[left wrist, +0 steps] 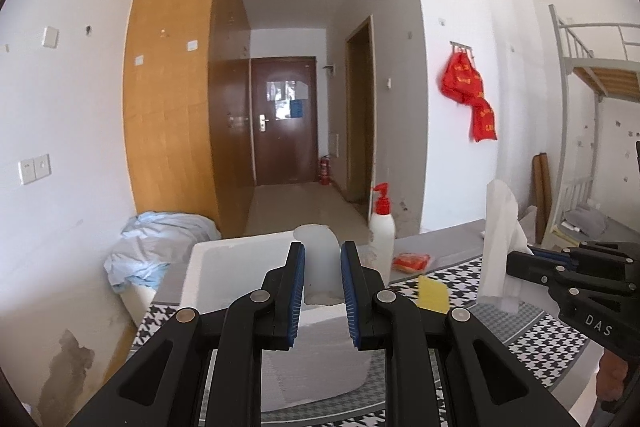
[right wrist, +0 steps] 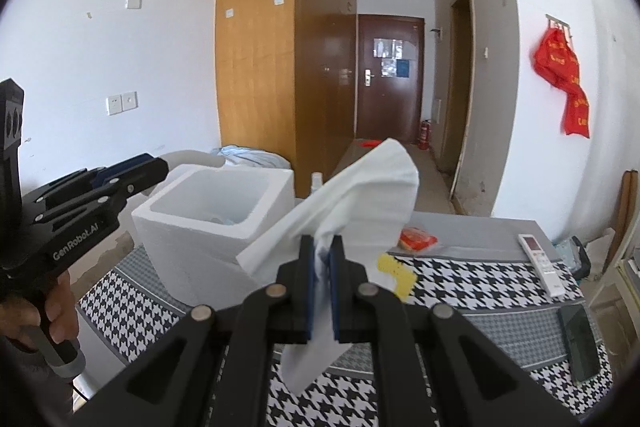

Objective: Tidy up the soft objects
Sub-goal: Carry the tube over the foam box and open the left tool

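Observation:
My left gripper [left wrist: 323, 259] is shut on a white soft piece [left wrist: 318, 243] with a rounded top, held over the white foam box [left wrist: 224, 267]. From the right wrist view the left gripper [right wrist: 158, 167] reaches in from the left, and the white piece [right wrist: 192, 158] sticks out past the box's [right wrist: 180, 239] far rim. My right gripper [right wrist: 323, 245] is shut on a crumpled white tissue [right wrist: 360, 187], which stands up above the pads and hangs below them. In the left wrist view the right gripper [left wrist: 518, 265] and its tissue [left wrist: 500, 227] are at the right, above the table.
A houndstooth cloth [right wrist: 460, 287] covers the table. On it lie a yellow sponge [right wrist: 396, 271], an orange packet [right wrist: 418, 239], a remote [right wrist: 540, 263] and a phone [right wrist: 580, 339]. A white pump bottle [left wrist: 382, 231] stands beside the box. Pale blue bedding [left wrist: 160, 247] is piled beyond the table's left end.

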The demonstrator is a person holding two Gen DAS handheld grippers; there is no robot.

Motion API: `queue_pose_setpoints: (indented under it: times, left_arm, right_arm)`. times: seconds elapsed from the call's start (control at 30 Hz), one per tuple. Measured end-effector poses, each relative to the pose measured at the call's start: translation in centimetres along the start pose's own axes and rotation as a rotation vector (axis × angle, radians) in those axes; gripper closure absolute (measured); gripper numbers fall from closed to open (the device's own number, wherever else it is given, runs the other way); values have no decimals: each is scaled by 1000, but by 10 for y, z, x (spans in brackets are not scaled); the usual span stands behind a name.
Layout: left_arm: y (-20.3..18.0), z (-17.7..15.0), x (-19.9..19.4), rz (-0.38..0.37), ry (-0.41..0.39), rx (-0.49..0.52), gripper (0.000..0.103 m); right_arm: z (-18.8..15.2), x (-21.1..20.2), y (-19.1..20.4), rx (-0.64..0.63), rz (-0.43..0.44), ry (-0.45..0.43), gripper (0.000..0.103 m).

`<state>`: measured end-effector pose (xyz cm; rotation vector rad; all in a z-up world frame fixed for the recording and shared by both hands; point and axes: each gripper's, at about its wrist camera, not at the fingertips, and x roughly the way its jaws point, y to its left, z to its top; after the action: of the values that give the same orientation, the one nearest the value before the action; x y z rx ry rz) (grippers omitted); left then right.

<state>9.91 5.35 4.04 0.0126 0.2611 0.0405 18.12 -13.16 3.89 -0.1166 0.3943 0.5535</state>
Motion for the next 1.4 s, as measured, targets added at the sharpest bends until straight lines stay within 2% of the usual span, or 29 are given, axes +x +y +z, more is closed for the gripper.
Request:
queue_pose_setpoints:
  times: [0.6,1.1,1.4]
  left_arm:
    - [29,-2,6,89,33,-42,83]
    - [41,-3,32,92,72,-50,83]
    - [49,-5,56,73,114,-70,83]
  right_arm:
    - [12,26,32,-55,112,13,94]
    - [16,48,49,-75,146,29,94]
    - [18,60,49,-72,135,48,94]
